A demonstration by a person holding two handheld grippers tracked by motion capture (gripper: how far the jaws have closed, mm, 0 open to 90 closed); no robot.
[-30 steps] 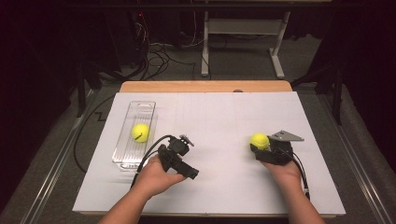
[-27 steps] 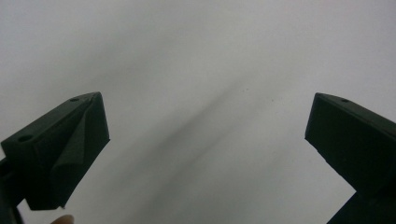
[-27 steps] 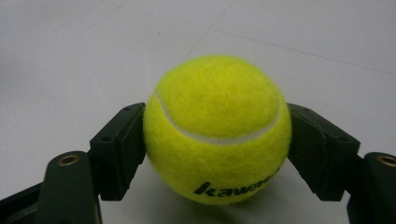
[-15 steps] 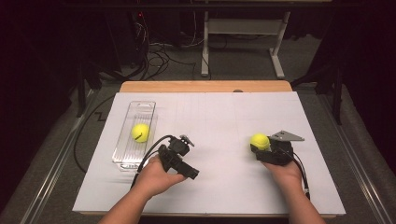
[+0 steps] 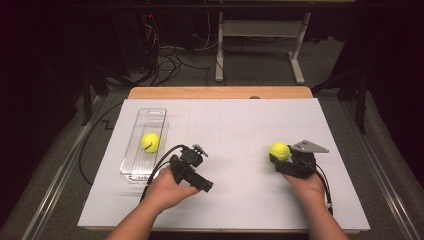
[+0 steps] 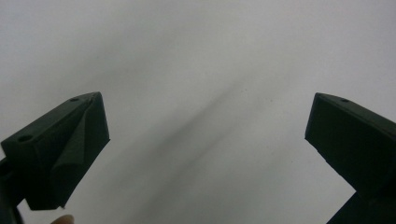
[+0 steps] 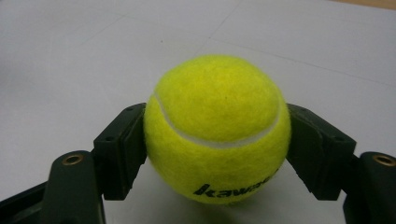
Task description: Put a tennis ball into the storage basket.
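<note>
Squarely between right fingers: tennis ball

The person's forearms are bare, with no sleeve or glove in sight. The left gripper is a black, blocky tool with a small grey fitting at its far end and a black cable looping from it toward the near left. In the left gripper view its jaws are matt black wedges with slanted inner faces and small round holes near the tips. The right gripper is black too, topped by a grey three-cornered plate, and its black cable trails along the near right. In the right gripper view its jaws are black stepped blocks with small screw holes, carried on rounded arms with brass-coloured rings.
</note>
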